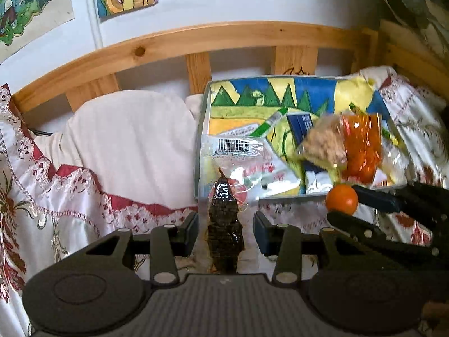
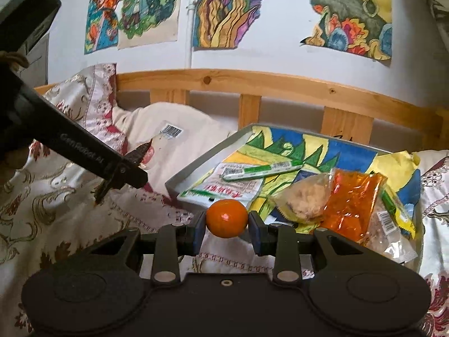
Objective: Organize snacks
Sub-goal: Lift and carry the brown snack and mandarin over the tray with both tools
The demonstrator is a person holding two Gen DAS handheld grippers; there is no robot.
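The right gripper (image 2: pixel 227 221) squeezes a round, shiny tangerine (image 2: pixel 227 218). The left gripper (image 1: pixel 226 231) is wide, a dark brown wrapped snack (image 1: pixel 224 224) between its fingers.

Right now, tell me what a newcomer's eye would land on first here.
The bright orange tangerine pinched in the right hand-held gripper stands out, just short of the tray lined with a colourful drawing. In the tray, an orange snack bag glows among other packets. Vivid drawings hang on the wall above the wooden bed rail.
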